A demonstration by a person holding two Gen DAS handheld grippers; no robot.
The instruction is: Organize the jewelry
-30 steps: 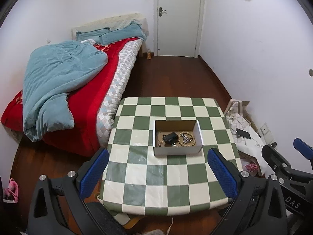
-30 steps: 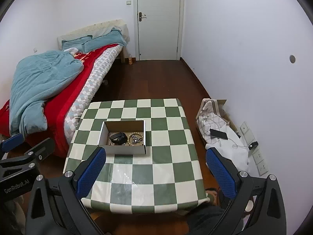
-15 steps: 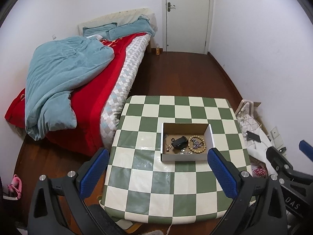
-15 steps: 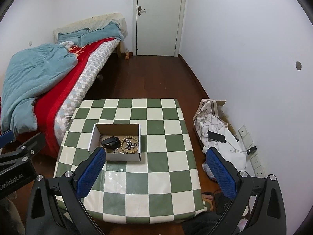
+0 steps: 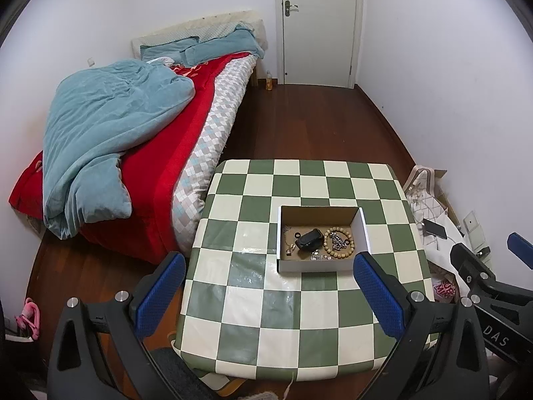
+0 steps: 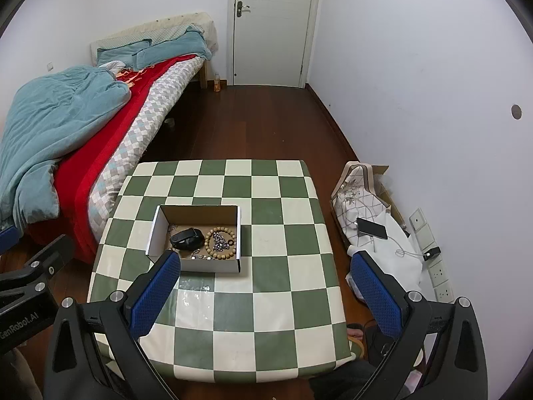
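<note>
- While both tongs gape wide and empty above the table (image 5: 253, 303), the box (image 5: 320, 265) lies at 1 o'clock from the left tongs (image 5: 269, 295) and 11 o'clock from the right tongs (image 6: 266, 295).
- The box holds a bead bracelet (image 6: 221, 243), a black case (image 6: 187, 238) and small silver pieces (image 6: 200, 256).

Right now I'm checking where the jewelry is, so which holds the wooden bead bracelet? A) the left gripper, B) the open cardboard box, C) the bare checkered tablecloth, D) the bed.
B: the wooden bead bracelet lies inside the open cardboard box, beside a black case, while the left gripper and the right gripper are both open and empty.
</note>
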